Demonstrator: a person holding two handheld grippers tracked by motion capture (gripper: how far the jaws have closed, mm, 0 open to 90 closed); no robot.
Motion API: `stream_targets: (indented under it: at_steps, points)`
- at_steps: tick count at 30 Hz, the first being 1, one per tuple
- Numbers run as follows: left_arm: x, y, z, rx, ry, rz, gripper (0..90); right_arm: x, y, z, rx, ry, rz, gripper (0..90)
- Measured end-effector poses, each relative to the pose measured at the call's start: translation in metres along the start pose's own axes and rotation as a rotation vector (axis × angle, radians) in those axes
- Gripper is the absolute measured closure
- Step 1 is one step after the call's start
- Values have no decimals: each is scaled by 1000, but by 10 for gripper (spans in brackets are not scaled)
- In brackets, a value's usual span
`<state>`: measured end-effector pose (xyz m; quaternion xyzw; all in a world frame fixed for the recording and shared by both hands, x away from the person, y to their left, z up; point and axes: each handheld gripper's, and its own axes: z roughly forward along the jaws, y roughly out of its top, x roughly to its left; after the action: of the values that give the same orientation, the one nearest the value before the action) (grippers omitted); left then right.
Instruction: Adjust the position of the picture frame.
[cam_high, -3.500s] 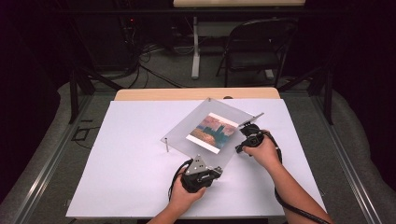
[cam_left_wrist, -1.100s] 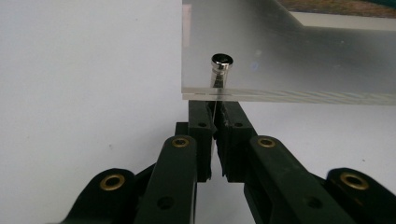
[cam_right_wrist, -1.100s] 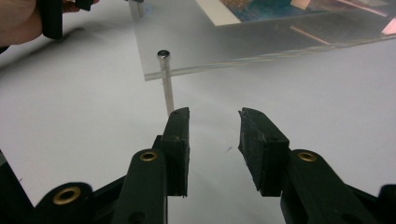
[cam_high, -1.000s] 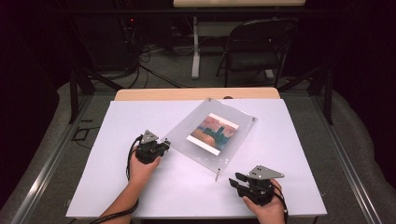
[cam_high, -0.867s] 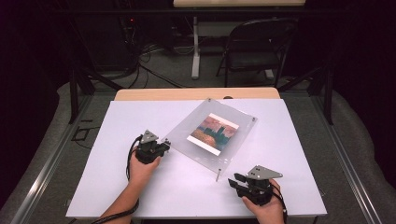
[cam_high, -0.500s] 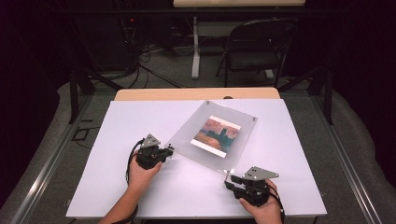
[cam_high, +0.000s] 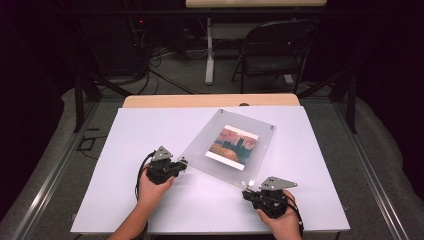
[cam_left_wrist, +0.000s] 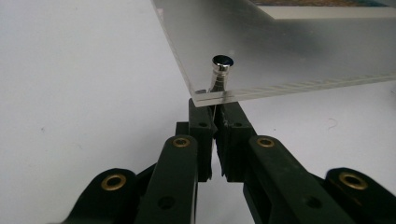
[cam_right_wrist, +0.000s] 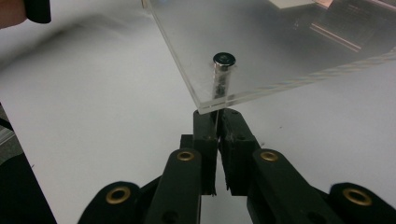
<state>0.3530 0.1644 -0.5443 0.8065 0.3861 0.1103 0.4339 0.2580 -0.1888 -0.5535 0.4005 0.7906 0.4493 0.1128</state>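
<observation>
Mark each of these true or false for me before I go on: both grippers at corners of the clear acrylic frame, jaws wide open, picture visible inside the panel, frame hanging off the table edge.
1. Each gripper sits at a corner of the clear acrylic picture frame: true, left gripper and right gripper.
2. Both grippers' jaws are wide open: false; in the gripper views they are pressed nearly together below the panel's corner.
3. A small painted picture shows inside the panel: true.
4. The frame overhangs the white table: false; it lies wholly over the tabletop.
5. A silver standoff post passes through the corner: true.
</observation>
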Motion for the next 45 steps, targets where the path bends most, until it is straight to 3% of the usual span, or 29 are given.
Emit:
stream_targets:
  at_steps: [10,17,21,29,45]
  points:
    - [-5,-2,-3,-5,-10,-5,855,-4,2,-3,11,1,-3,856]
    - [-14,-6,-8,-6,-42,2,857,-22,7,-6,-8,-45,42,857]
    - [-20,-12,-13,-3,-57,-10,857,-32,12,-4,-11,-66,41,857]
    - [-28,-18,-17,5,-54,-28,856,-43,17,2,-3,-73,63,853]
    - [-9,-14,-4,-15,-12,-84,853,-58,34,29,6,-84,65,850]
